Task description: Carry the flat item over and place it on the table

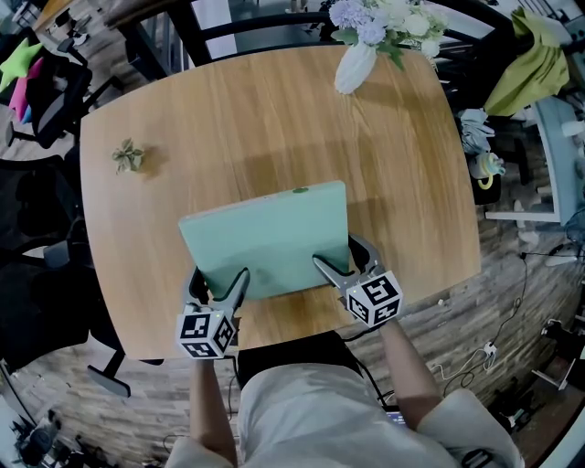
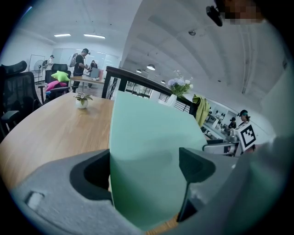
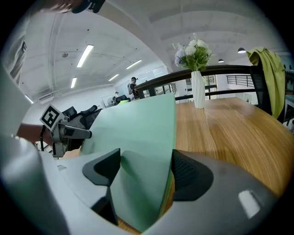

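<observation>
The left gripper (image 1: 219,281) and right gripper (image 1: 343,259) each clamp the near edge of the green board (image 1: 265,233), which stretches ahead of them over the table (image 1: 228,119). Beyond the right gripper, a white vase (image 1: 355,66) holds pale flowers (image 1: 379,18)

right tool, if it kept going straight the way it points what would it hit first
The right tool is shut on the green board, which would move with it. Ahead lies only the table; the white vase stands right of that line, likely missed, though depth is unclear.
</observation>
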`<action>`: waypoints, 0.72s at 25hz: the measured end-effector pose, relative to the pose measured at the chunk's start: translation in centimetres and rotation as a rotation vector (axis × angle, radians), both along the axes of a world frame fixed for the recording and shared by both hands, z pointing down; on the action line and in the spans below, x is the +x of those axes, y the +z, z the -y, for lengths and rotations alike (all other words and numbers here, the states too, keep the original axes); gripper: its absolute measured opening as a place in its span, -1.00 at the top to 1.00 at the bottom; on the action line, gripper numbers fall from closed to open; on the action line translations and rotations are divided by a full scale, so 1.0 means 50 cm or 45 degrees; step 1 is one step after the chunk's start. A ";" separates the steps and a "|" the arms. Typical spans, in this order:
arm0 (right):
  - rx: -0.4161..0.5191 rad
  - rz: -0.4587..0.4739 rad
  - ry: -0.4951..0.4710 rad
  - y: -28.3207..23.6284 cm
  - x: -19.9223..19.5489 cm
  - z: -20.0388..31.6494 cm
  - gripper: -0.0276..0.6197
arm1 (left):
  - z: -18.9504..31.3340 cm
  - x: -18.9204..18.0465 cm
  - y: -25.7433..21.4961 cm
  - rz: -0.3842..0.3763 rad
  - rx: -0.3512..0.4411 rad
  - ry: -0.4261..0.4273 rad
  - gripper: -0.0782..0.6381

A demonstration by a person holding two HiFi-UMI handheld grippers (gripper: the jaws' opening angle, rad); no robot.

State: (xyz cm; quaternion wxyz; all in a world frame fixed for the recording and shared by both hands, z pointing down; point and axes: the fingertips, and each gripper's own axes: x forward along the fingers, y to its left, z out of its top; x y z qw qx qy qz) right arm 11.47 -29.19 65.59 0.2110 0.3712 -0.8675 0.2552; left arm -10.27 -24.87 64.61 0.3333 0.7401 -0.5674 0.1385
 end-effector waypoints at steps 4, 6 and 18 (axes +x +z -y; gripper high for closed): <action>-0.031 -0.005 0.004 0.009 -0.002 0.013 -0.19 | 0.015 -0.001 0.012 -0.007 -0.025 0.004 -0.53; -0.042 -0.007 0.003 0.011 -0.002 0.021 -0.19 | 0.022 -0.001 0.015 -0.012 -0.034 0.001 -0.53; -0.143 -0.020 0.016 0.040 -0.002 0.042 -0.19 | 0.051 -0.002 0.050 -0.030 -0.100 0.011 -0.53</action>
